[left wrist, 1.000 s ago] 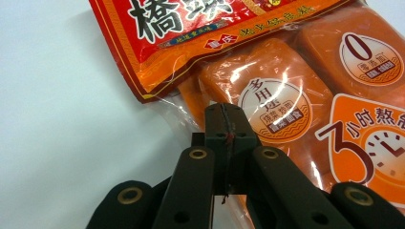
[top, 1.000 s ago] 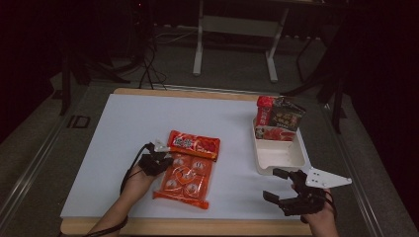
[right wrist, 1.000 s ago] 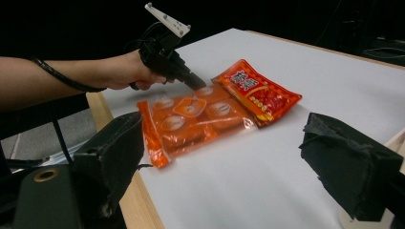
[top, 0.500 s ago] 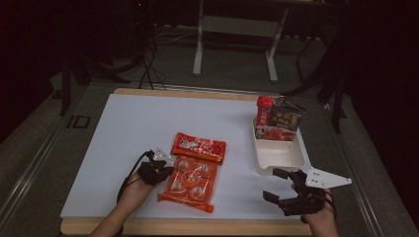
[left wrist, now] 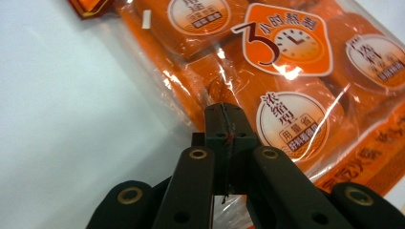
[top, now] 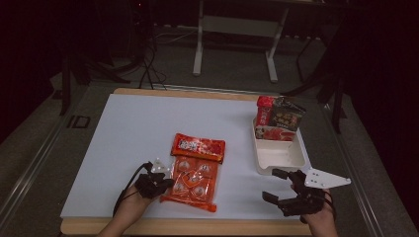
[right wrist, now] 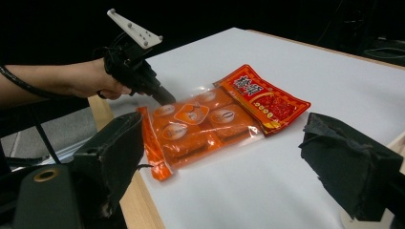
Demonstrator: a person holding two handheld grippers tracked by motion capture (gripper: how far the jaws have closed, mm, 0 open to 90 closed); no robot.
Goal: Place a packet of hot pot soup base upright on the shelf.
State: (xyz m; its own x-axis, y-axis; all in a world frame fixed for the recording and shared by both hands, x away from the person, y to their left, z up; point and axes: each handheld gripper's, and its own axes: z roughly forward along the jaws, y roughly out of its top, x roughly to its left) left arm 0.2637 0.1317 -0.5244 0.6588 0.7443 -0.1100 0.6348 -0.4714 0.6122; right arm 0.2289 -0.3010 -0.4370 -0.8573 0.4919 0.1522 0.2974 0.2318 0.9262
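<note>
A clear bag of orange sachets [top: 192, 185] lies near the front edge of the white table [top: 123, 138]. A red packet [top: 198, 147] lies across its far end. My left gripper [top: 167, 181] is shut on the bag's left edge. In the left gripper view the jaws meet on the clear film [left wrist: 224, 124] beside the orange bag [left wrist: 296, 76]. In the right gripper view the left gripper [right wrist: 165, 98] bites the bag [right wrist: 200, 126] at its near corner. My right gripper [top: 272, 185] stands open at the front right with nothing between its jaws [right wrist: 224, 157].
A white tray [top: 279, 157] stands at the right, with a red pack [top: 265, 109] and a dark packet [top: 287, 116] upright at its far end. The table's wooden front edge [top: 197, 227] lies just below both hands. Metal stand legs [top: 200, 44] rise behind the table.
My left gripper has drawn toward the front edge and slightly right, and the orange bag and red packet have shifted a little to the right with it. The right gripper has stayed put.
</note>
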